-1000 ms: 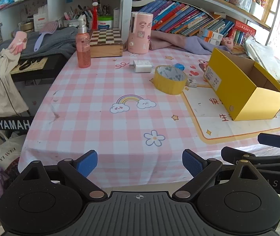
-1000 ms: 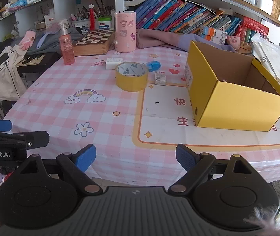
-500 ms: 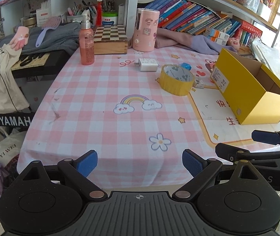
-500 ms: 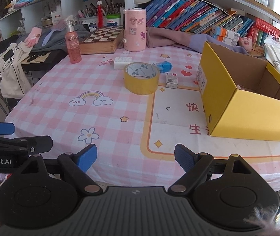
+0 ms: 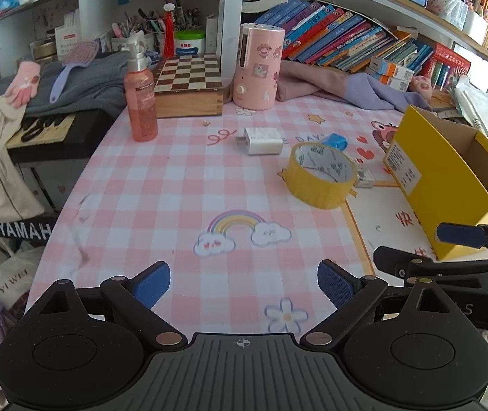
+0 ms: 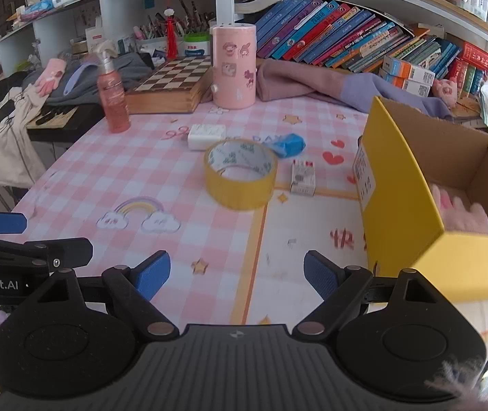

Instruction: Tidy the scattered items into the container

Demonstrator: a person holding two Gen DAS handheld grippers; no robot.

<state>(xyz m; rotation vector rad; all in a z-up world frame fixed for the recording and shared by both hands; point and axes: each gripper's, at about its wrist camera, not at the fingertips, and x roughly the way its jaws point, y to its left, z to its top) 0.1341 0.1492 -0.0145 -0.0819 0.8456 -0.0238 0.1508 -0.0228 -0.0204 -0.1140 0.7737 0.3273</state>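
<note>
A yellow cardboard box [image 6: 401, 185] stands open on the right of the table, with a pink fluffy item [image 6: 460, 212] inside; the box also shows in the left wrist view [image 5: 439, 178]. A yellow tape roll [image 6: 240, 178] [image 5: 322, 174], a white charger [image 6: 207, 136] [image 5: 261, 140], a blue crumpled item [image 6: 290, 144] [image 5: 334, 140] and a small white carton [image 6: 302, 176] lie mid-table. My left gripper [image 5: 243, 284] and right gripper [image 6: 237, 275] are both open and empty, low over the table's near edge.
A pink spray bottle [image 5: 140, 102], a wooden chessboard box [image 5: 189, 85] and a pink cylinder [image 5: 259, 68] stand at the back. Purple cloth [image 6: 329, 82] and books [image 6: 346, 41] lie behind the box. A keyboard and clothes [image 5: 38, 126] sit left of the table.
Both grippers have moved forward over the table toward the items; the tape roll and box appear closer. Both stay open and empty.
</note>
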